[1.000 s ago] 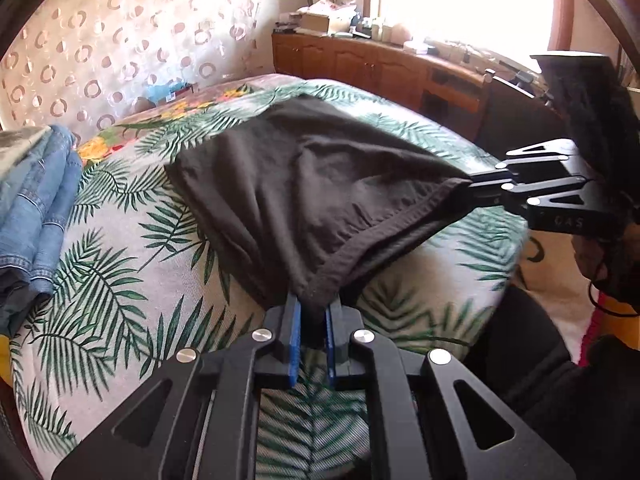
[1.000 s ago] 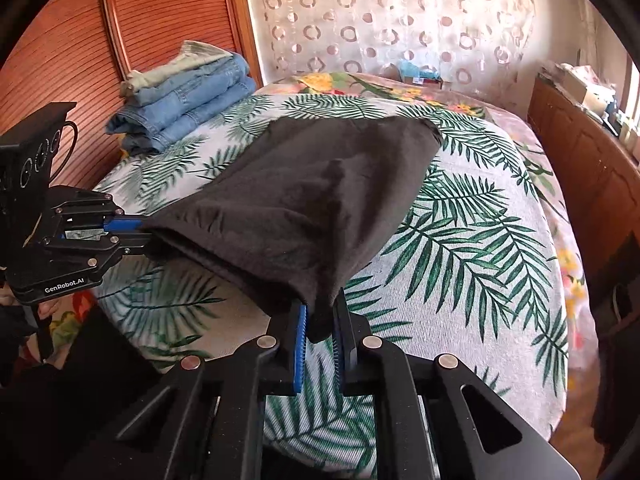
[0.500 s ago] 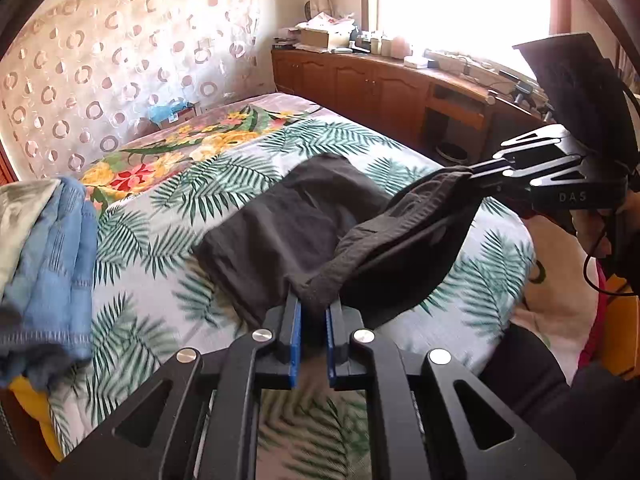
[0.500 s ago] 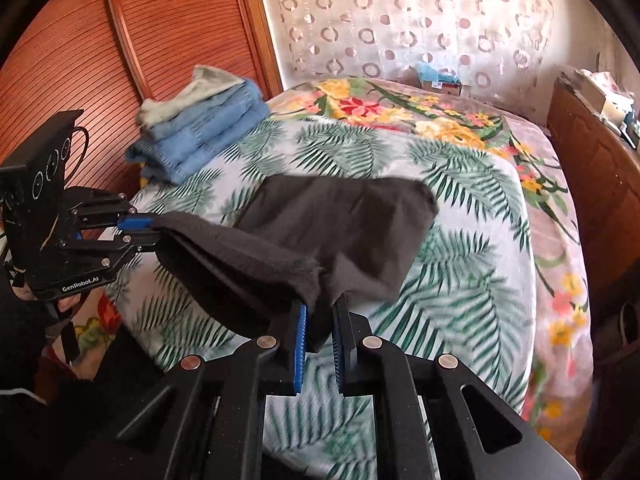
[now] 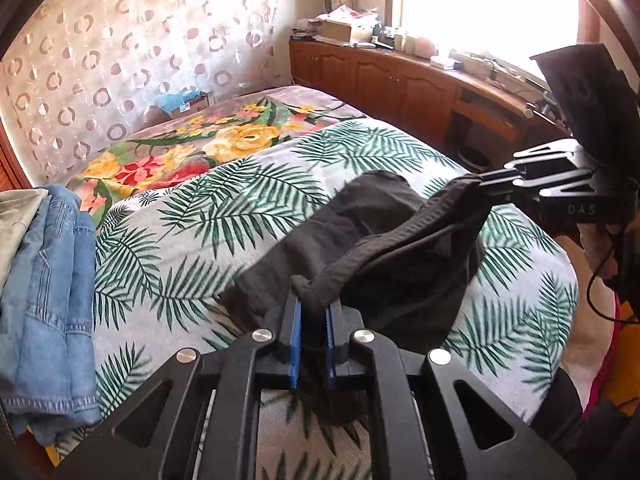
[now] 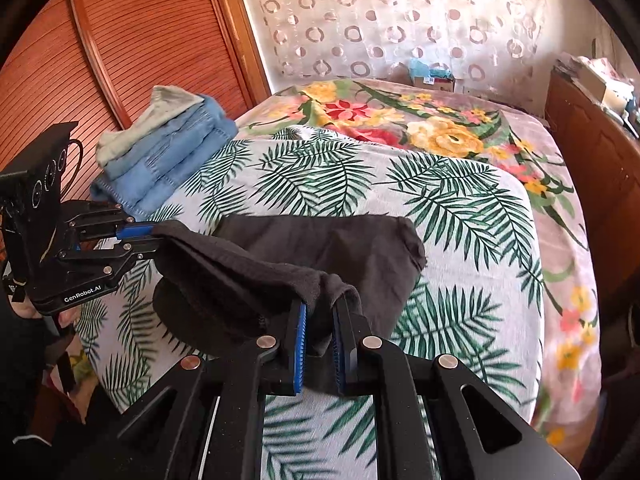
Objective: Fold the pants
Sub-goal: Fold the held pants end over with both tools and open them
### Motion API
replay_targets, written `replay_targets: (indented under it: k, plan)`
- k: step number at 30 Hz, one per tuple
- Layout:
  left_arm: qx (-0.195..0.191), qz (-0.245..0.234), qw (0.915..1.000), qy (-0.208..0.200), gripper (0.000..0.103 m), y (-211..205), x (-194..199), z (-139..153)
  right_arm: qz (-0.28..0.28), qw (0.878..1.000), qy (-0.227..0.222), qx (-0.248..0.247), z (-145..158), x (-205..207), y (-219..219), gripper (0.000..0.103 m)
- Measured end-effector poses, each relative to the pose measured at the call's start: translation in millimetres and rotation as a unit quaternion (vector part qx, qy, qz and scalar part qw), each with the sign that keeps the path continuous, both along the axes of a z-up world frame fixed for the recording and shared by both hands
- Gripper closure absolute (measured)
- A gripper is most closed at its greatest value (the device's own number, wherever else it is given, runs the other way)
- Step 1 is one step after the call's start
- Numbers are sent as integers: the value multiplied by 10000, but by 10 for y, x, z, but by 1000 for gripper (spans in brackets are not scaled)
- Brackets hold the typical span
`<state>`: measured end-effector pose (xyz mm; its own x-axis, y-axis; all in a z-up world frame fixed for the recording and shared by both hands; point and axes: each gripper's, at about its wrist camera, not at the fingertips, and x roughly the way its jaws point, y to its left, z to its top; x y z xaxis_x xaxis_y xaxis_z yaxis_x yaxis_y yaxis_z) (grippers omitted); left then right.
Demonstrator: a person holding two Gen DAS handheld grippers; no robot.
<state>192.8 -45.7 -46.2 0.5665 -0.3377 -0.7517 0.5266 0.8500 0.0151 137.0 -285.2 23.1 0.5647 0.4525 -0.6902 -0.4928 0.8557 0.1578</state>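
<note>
Dark grey pants [image 5: 384, 240] [image 6: 320, 248] hang between my two grippers above the palm-leaf bedspread [image 5: 224, 208], their far end resting on it. My left gripper [image 5: 312, 320] is shut on one corner of the raised edge; in the right wrist view the same left gripper [image 6: 154, 232] shows at the left. My right gripper [image 6: 319, 320] is shut on the other corner, and the left wrist view has that right gripper [image 5: 478, 180] at the right. The lifted edge sags in a fold between the two grips.
A stack of folded jeans [image 5: 44, 280] [image 6: 168, 156] lies on the bed's left side by a wooden slatted door [image 6: 120, 40]. A floral blanket [image 6: 420, 120] covers the far end. A wooden cabinet [image 5: 400, 76] with clutter runs along the right under the window.
Both grippers have risen and drawn back with the pants' edge. The cloth that lay spread flat and long now lies doubled, shorter on the bed, with its near edge lifted.
</note>
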Motion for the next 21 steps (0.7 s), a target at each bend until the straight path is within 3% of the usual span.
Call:
replay_targets:
  k: [15,16,20,21]
  plan:
    - [167,101,9995,237,91,-21,593,-234,-95,9997,64,220,-191,526,116,92]
    - [191,108,9995,222,89,-19,608,-238,-95,9995,23,296,-185,537,105,92]
    - [156,179,9997,85,58,39,642,-194,-161,9991,-225,312,-162,548,92,86]
    - [108,185,9997,74,58,64,647,-173,-197,9990,-279,294,-159,548,84,81]
